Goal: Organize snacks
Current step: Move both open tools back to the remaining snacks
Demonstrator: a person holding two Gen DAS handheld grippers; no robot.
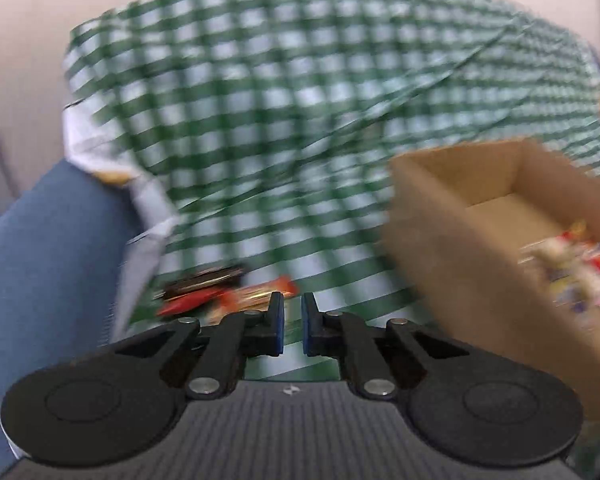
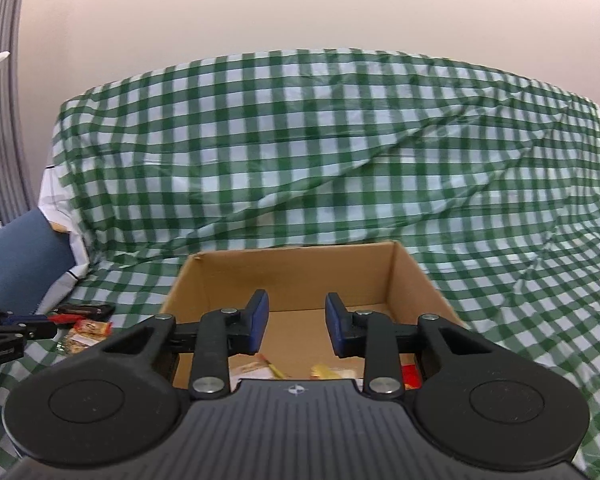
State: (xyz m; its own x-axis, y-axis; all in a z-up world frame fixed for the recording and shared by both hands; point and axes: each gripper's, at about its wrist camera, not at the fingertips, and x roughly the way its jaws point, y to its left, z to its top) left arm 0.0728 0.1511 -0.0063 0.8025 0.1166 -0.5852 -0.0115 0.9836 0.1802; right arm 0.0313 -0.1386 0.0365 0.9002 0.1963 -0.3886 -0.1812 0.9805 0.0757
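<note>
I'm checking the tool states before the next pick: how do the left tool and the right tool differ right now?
The left tool has its fingers nearly together with a narrow gap; the right tool is wide open. The left tool points at loose snacks on the checked cloth; the right tool hangs over the cardboard box. Both are empty, with blue pads.

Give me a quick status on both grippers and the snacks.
Left gripper nearly closed, empty, near loose snacks on the cloth. Right gripper open, empty, over the cardboard box. Nothing blocking.
</note>
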